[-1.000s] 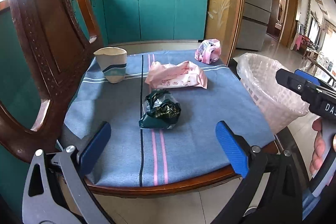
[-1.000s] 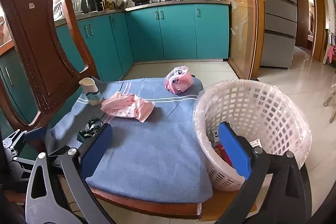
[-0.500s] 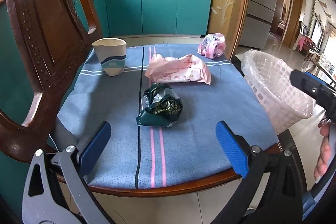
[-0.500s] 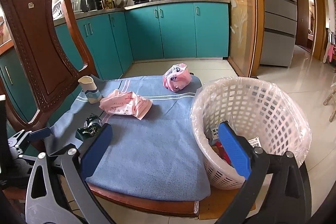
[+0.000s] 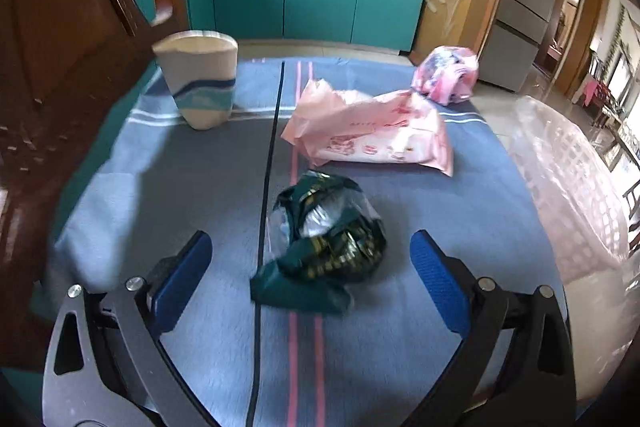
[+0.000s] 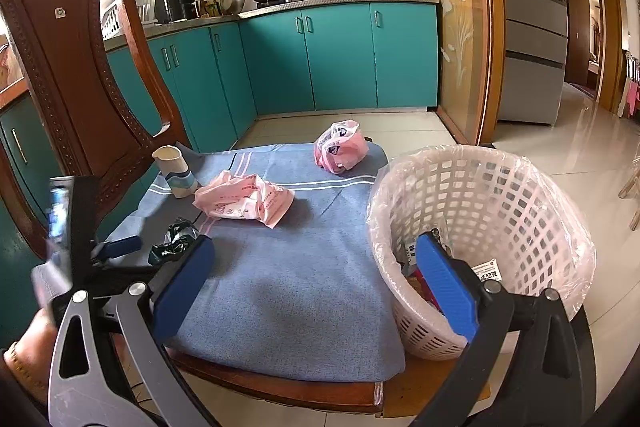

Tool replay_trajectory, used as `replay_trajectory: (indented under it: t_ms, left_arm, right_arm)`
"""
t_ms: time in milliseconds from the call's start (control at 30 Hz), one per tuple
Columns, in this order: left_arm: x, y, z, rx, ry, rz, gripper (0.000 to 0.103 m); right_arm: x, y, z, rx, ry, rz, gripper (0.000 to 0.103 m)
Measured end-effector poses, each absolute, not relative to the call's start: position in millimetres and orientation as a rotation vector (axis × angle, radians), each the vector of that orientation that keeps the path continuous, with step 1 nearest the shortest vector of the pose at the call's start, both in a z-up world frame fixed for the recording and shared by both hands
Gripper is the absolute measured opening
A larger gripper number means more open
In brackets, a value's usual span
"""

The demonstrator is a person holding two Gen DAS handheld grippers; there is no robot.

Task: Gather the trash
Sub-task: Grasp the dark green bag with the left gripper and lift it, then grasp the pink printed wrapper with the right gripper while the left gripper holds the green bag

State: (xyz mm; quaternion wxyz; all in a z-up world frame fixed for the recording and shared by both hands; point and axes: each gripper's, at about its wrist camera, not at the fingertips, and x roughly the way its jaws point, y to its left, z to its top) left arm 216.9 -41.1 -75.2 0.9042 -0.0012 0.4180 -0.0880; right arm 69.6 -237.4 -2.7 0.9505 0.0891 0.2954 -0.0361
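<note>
Left gripper (image 5: 310, 259), jaws wide, flanks the dark green wrapper (image 5: 320, 251) on the blue cloth (image 5: 168, 187). Only the right view shows litter inside the basket (image 6: 520, 211); right gripper (image 6: 316, 271) wide, at the cloth's near edge

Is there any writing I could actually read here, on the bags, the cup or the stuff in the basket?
No text can be read.
Flat pink wrapper: red print, too blurred.
Knotted pink bag: dark logo, too small.
Dark green wrapper: gold pattern, no legible words.
White label in the basket: QR-like code, print too small.
Paper cup: only blue bands.
</note>
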Motion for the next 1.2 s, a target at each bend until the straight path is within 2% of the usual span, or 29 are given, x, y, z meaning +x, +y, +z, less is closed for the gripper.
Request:
replay_trajectory:
  t_ms: [33, 67, 133, 267, 500, 700, 833, 867, 900, 933, 967, 1000, 1100, 1200]
  left_arm:
    - [222, -41, -81, -0.010, 0.888, -0.191, 0.080]
    - [225, -41, -85, -0.018, 0.907, -0.204, 0.053]
    - [225, -39, -87, -0.029, 0.917, -0.221, 0.047]
    - [207, -28, -60, -0.064, 0.863, -0.227, 0.045]
    - [133, 8, 19, -0.124, 0.614, -0.199, 0.045]
    - [117, 15, 25, -0.110, 0.572, -0.215, 0.045]
    - [129, 20, 15, -0.121, 0.620, -0.211, 0.045]
    - [133, 21, 14, -0.134, 0.633, -0.215, 0.046]
    - [135, 22, 13, -0.141, 0.641, -0.221, 0.046]
    - [136, 21, 13, -0.140, 0.643, -0.224, 0.046]
    - [137, 21, 14, -0.137, 0.642, -0.223, 0.046]
    - [137, 20, 15, -0.132, 0.639, -0.225, 0.046]
    - [136, 21, 15, -0.136, 0.642, -0.233, 0.046]
    - [133, 17, 16, -0.131, 0.645, -0.246, 0.046]
  right_arm:
    - [70, -236, -3, 0.176, 0.603, -0.073, 0.098]
    - [71, -235, -4, 0.172, 0.606, -0.073, 0.098]
    - [73, -233, -6, 0.165, 0.614, -0.071, 0.098]
    - [80, -230, -11, 0.174, 0.635, -0.062, 0.098]
    - [119, -206, -21, 0.127, 0.675, -0.004, 0.098]
    - [206, -193, -43, 0.109, 0.755, 0.013, 0.098]
    - [266, -190, -72, 0.089, 0.873, 0.030, 0.098]
    - [275, -189, -78, 0.074, 0.902, 0.034, 0.095]
    - [281, -187, -85, 0.053, 0.933, 0.039, 0.076]
    - [284, -185, -90, 0.054, 0.959, 0.065, 0.064]
    - [281, -184, -91, 0.060, 0.967, 0.072, 0.045]
    - [275, -183, -89, 0.059, 0.958, 0.067, 0.037]
    - [242, -180, -75, 0.047, 0.908, 0.068, 0.021]
    - [185, -184, -42, 0.054, 0.808, 0.075, 0.018]
